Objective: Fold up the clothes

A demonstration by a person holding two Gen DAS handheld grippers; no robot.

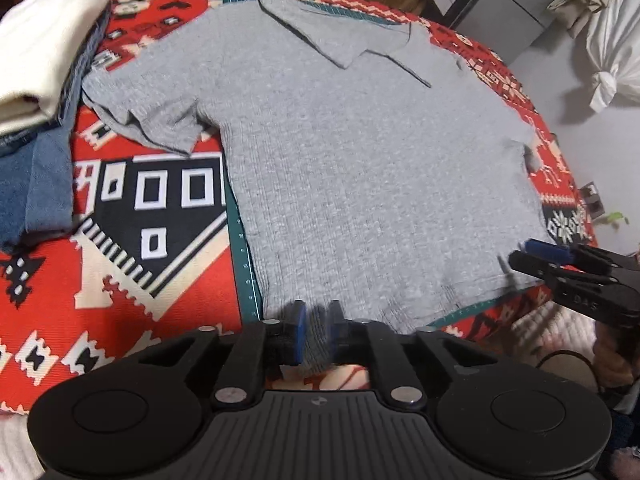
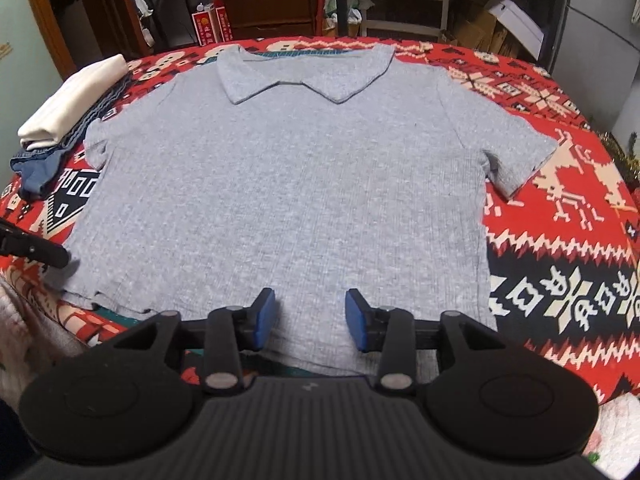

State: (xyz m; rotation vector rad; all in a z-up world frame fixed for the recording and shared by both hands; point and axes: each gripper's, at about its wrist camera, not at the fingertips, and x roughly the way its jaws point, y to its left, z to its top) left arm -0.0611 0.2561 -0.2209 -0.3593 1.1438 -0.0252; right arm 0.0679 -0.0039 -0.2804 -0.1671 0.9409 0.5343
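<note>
grey polo shirt [image 2: 280,184] lies flat, front up, on the red patterned blanket [image 2: 560,240], collar [image 2: 304,76] at the far side, hem at the near edge toward me. both short sleeves spread out; the left sleeve [image 1: 156,120] is a bit rumpled, the right sleeve [image 2: 516,160] lies flat. a strip of green cutting mat [image 1: 240,240] shows under the shirt's left edge.

far left on the blanket: a stack of folded clothes, cream piece [image 1: 44,40] on top, blue denim [image 1: 36,192] under it. the stack sits just beside the left sleeve; can't tell if they touch. nothing lies on the shirt itself. shelves and boxes beyond the far edge, a white tied bag [image 1: 612,60] far right.

my left gripper [image 1: 316,332] is at the near hem toward the left corner, blue pads almost together with grey fabric between them, pinching the hem. my right gripper [image 2: 310,318] is over the near hem further right, jaws spread wide, cloth visible in the gap, holding nothing; can't tell if the pads touch the fabric.
</note>
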